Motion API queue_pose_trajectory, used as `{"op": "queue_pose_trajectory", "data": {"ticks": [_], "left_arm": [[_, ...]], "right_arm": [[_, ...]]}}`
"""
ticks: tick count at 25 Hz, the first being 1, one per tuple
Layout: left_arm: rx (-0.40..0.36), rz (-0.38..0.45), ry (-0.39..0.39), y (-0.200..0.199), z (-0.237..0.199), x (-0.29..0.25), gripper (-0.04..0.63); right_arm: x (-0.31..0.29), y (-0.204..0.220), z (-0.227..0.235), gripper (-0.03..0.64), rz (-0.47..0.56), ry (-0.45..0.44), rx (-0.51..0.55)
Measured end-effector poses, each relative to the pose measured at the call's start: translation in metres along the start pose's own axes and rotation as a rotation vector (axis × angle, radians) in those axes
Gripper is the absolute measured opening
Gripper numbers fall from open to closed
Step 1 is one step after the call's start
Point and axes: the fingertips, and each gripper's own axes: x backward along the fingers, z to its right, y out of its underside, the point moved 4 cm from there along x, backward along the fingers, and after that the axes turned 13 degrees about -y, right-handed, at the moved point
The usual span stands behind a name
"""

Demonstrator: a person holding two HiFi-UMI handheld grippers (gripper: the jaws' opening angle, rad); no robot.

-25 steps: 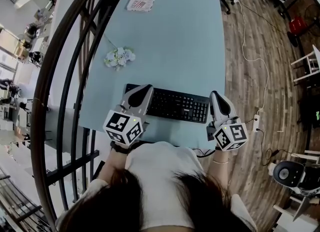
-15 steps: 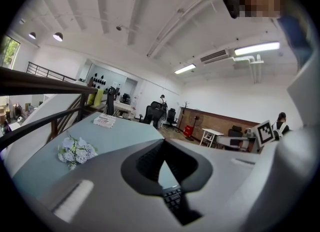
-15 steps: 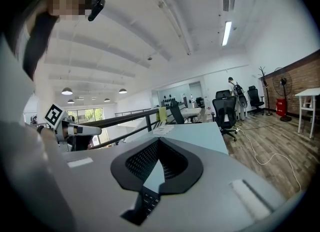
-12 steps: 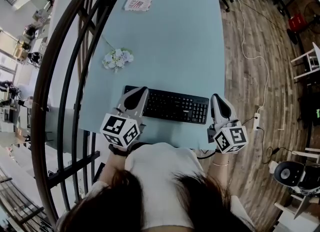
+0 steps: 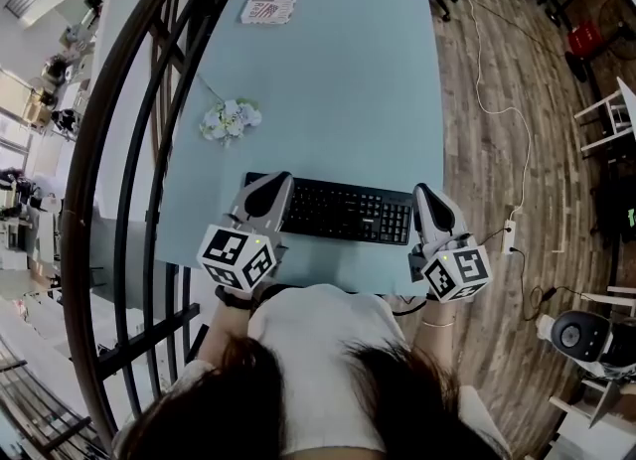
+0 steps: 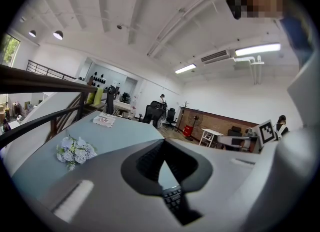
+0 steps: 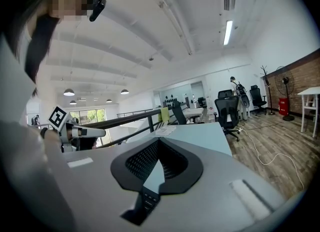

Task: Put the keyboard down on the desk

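**Keyboard on desk, both grippers at its ends**

- Item: long black rectangular keyboard (image 5: 343, 212). It lies flat, lengthwise, near the front edge of the pale blue rectangular desk (image 5: 348, 80).
- Left gripper (image 5: 282, 180): positioned over the keyboard's left end. In the left gripper view the jaws meet at their tips around a dark leaf-shaped opening. Nothing is pinched there. Keys and a wedge of desk show through the opening from below.
- Right gripper (image 5: 425, 191): positioned just beside the keyboard's right end. In the right gripper view the jaw tips are likewise together, and a strip of keys is visible low in the gap.
- Whether either gripper touches the keyboard cannot be told.
- Also on the desk, well apart from the keyboard: a small bunch of white artificial flowers (image 5: 229, 118) and a red-and-white printed booklet (image 5: 268, 1) at the far edge.
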Motion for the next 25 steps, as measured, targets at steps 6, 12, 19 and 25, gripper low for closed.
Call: {"op": "queue_pose_trajectory", "data": {"ticks": [6,12,19,25], "left_arm": [[0.014,0.001,-0.005,0.001,-0.004,0.003,0.057],[0.021,0.0,-0.01,0.002,-0.008,0.005,0.057],[0.023,-0.004,-0.019,0.002,-0.014,0.006,0.057],[0.024,-0.007,-0.022,0.004,-0.017,0.006,0.057]], "right_arm": [[-0.002,-0.001,-0.006,0.002,0.016,-0.005,-0.001],[-0.005,0.002,-0.008,0.002,0.001,-0.005,-0.012],[-0.006,0.004,-0.006,0.002,-0.009,0.009,-0.034],[-0.007,0.008,-0.006,0.002,-0.018,0.013,-0.04]]}}
